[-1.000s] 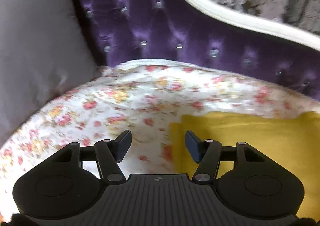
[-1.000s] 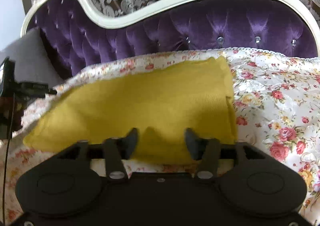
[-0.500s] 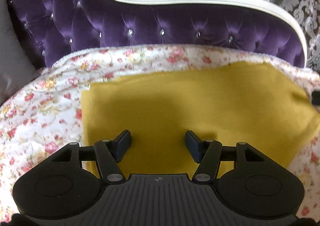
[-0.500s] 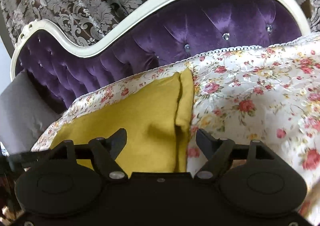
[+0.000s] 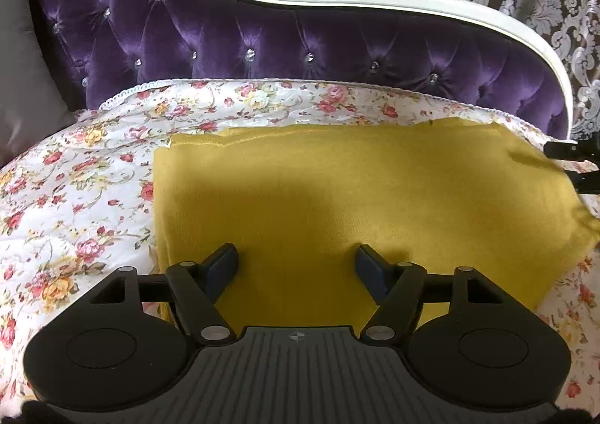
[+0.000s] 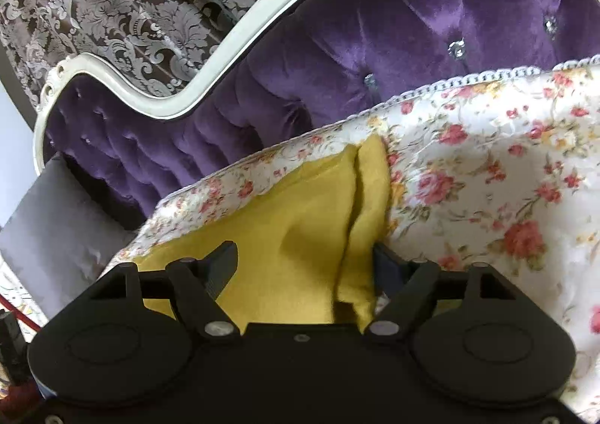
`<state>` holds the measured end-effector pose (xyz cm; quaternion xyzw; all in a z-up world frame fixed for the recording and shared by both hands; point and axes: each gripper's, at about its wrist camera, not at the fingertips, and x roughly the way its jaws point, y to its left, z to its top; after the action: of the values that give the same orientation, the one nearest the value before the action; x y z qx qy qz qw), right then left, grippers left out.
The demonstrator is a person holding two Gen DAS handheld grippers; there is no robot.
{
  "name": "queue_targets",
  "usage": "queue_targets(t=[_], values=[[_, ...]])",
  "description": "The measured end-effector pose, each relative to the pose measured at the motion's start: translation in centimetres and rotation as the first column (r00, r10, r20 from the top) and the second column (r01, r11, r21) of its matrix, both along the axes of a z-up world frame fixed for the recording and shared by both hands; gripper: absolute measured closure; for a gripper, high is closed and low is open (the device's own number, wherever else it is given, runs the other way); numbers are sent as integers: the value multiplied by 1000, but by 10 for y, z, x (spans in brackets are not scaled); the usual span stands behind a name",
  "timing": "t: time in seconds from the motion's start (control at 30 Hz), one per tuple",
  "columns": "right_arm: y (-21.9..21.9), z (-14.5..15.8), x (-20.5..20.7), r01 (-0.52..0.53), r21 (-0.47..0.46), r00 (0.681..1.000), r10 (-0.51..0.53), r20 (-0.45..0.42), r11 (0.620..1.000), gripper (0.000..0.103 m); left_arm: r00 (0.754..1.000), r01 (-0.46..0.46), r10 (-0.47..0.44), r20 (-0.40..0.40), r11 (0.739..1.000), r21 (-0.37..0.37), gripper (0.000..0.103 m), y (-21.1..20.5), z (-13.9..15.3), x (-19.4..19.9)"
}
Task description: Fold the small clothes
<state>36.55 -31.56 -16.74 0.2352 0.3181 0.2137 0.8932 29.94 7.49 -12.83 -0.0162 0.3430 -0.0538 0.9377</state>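
Observation:
A mustard-yellow cloth lies folded flat on the floral bedspread. My left gripper is open and empty over the cloth's near edge, close to its left side. In the right wrist view the same cloth shows its right end, with a raised fold running along it. My right gripper is open with its jaws either side of that right end; the right finger sits at the cloth's outer edge. Part of the right gripper shows at the far right of the left wrist view.
A purple tufted headboard with a white frame stands behind the bedspread. A grey pillow leans at the left, and also shows in the right wrist view. Damask wallpaper is behind.
The left gripper swung right from the bare bedspread to over the cloth. The right gripper moved to the cloth's right end and lower, with its jaws now around that edge.

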Motion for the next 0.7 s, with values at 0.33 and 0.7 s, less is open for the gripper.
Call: queue_targets(t=[0.33, 0.7], values=[[7, -7, 8, -84, 39, 996, 85, -29, 996, 20, 1000, -16, 16, -6, 1000, -18, 32, 0, -1, 0], [1, -13, 17, -109, 145, 993, 113, -23, 983, 12, 1000, -15, 15, -2, 1000, -19, 32, 0, -2, 0]])
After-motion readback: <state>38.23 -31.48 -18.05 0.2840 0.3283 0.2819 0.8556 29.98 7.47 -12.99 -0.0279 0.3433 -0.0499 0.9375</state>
